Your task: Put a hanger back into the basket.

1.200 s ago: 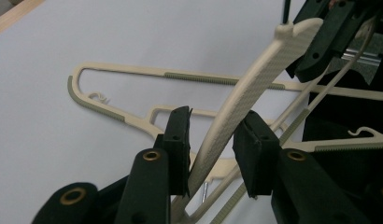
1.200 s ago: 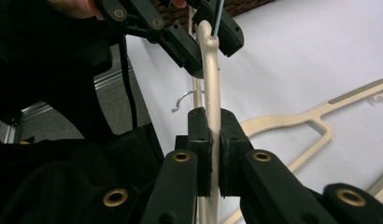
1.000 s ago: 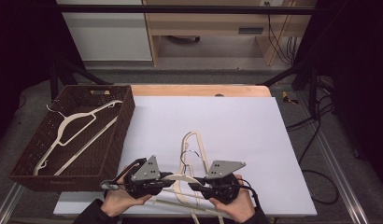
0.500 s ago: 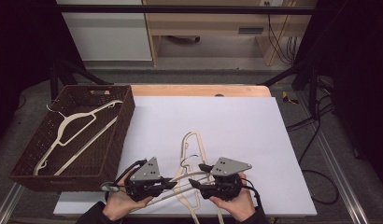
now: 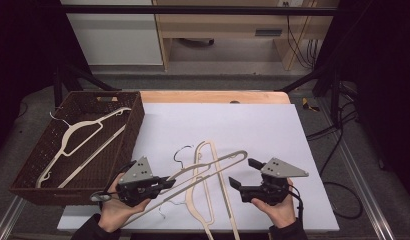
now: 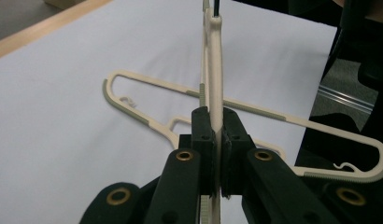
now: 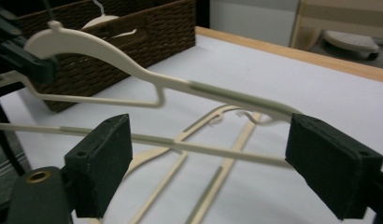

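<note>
Change vs half a second ago: right gripper (image 5: 245,173) has let go and backed off toward 3 o'clock, jaws now spread wide. Left gripper (image 5: 165,184) keeps its clamp on the lifted hanger (image 5: 213,165), so the carry is now one-handed. Read: handover done; the next move is probably a swing to the basket.

Near edge, high view: both hands at 6 o'clock of the table, left gripper at 7, right gripper at 5.

Left gripper view: left gripper (image 6: 216,123) is clenched on the lifted hanger (image 6: 216,93), which stands edge-on between the pads, gripped near the neck, body running off toward 12.

Right gripper view: right gripper (image 7: 217,163) is released. The lifted hanger's (image 7: 133,65) lower bar crosses the gap between the pads; I can't tell whether it touches either one. Its shoulder passes above.

Mid-table: the lifted hanger slants from the left jaws toward 2 o'clock, its far end just beside the right gripper's upper jaw. A second hanger (image 5: 205,200) lies flat under it on the white sheet (image 5: 253,125).

Far left, 10 o'clock: wicker basket (image 5: 135,130) with one stored hanger (image 5: 78,135) inside, well apart from the lifted one.
</note>
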A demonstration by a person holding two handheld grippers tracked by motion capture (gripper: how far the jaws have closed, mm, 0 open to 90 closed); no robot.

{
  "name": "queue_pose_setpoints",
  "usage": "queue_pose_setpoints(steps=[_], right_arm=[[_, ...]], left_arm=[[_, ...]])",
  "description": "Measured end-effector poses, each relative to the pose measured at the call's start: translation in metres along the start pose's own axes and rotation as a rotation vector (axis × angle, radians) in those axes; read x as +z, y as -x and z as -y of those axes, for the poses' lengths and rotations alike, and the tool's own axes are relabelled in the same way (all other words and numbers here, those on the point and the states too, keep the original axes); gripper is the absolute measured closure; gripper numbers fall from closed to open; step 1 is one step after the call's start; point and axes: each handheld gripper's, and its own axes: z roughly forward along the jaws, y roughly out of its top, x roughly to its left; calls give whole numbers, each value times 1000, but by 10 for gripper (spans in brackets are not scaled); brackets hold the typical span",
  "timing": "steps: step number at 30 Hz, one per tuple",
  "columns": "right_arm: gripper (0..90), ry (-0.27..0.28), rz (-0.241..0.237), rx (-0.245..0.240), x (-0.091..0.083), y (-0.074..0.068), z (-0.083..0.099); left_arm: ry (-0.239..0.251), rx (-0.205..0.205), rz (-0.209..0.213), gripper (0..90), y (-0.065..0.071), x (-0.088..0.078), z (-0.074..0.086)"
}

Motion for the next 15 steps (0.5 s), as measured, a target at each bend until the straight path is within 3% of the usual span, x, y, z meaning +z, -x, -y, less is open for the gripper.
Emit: queue_pose_setpoints(steps=[8,15], right_arm=[[84,41,65,46,-16,20,1],[75,34,95,48,-18,27,4]], left_arm=[[78,-23,-62,864,-9,-36,-17],[119,15,-112,864,-25,-68,-45]])
